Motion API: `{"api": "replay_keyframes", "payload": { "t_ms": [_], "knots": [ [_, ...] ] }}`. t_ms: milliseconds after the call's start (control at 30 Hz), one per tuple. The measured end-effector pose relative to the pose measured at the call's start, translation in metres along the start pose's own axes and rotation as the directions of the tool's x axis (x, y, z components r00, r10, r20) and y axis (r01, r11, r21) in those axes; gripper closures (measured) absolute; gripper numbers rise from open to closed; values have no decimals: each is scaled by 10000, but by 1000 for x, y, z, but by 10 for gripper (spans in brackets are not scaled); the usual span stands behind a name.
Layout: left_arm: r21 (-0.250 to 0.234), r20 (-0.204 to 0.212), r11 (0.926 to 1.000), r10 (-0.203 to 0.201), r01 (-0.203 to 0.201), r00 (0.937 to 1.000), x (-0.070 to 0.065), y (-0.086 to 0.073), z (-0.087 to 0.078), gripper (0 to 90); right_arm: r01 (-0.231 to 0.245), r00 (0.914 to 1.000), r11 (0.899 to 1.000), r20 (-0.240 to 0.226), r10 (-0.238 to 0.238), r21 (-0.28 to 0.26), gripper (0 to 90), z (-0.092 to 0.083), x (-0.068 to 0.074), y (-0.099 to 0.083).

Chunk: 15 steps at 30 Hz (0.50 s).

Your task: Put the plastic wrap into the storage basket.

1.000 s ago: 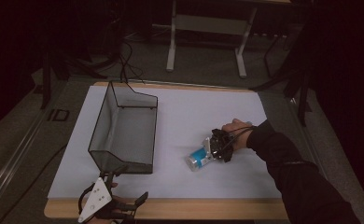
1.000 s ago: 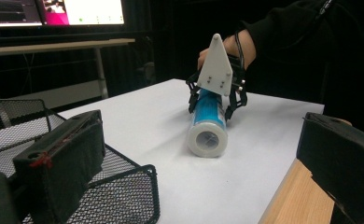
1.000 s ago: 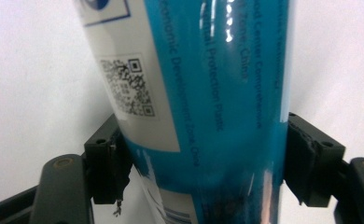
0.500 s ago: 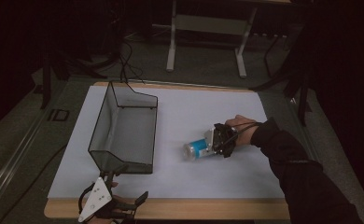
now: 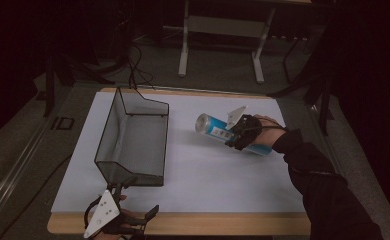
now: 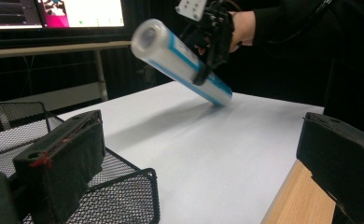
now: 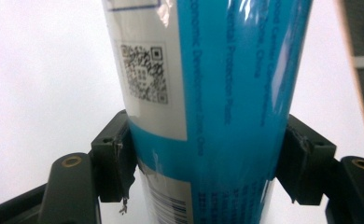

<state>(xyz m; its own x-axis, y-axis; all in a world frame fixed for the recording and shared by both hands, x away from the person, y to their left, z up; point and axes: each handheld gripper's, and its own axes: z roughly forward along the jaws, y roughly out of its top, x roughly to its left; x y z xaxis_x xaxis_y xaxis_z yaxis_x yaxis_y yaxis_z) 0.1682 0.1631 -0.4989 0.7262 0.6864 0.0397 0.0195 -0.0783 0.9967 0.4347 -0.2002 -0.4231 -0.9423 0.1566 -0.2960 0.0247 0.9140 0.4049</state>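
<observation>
White sheeting covers the wooden bench (image 5: 203,170) in a dark room, and the right claw (image 5: 239,131) holds a blue-and-white plastic tube (image 5: 214,127) tilted above it.

High view: the tube is clamped across its middle, capped end raised toward the black wire-mesh basket (image 5: 133,140) at the bench's left and well apart from it; the jaws have just been closing on the tube. The left claw (image 5: 128,212) sits at the near edge, by the basket's near corner. Left gripper view: the left claw's jaws stand wide apart with nothing between them, one over the basket (image 6: 124,196), while the tube (image 6: 180,60) slants over the bench (image 6: 208,154), its low end close to the sheet. Right gripper view: both pads press the tube (image 7: 208,93), QR code showing.
</observation>
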Motion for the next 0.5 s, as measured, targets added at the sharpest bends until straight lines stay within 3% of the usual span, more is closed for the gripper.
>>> {"api": "replay_keyframes", "payload": {
  "t_ms": [100, 200, 333, 467, 500],
  "knots": [
    [-53, -10, 10000, -5, 5, 10000, -1, 0, 0, 17, -1041, 9937, 9935, 364, 1058, -459, 308, 1, -12, -6],
    [-57, -14, 10000, 22, -22, 10000, -1, 0, 0, 17, -2037, 9757, 9758, 661, 2091, -789, 309, 1, -24, -11],
    [-50, 5, 10000, 31, -31, 10000, -1, 0, 0, 17, -2703, 9582, 9589, 734, 2767, -867, 310, 3, -35, -14],
    [-46, 37, 10000, 81, -81, 10000, -2, 0, 0, 17, -3498, 9283, 9333, 1038, 3570, -817, 310, 14, -46, -13],
    [-55, 38, 9999, 98, -98, 9999, -2, 1, 0, 17, -3590, 9244, 9296, 1054, 3665, -841, 310, 17, -47, -14]
  ]
}}
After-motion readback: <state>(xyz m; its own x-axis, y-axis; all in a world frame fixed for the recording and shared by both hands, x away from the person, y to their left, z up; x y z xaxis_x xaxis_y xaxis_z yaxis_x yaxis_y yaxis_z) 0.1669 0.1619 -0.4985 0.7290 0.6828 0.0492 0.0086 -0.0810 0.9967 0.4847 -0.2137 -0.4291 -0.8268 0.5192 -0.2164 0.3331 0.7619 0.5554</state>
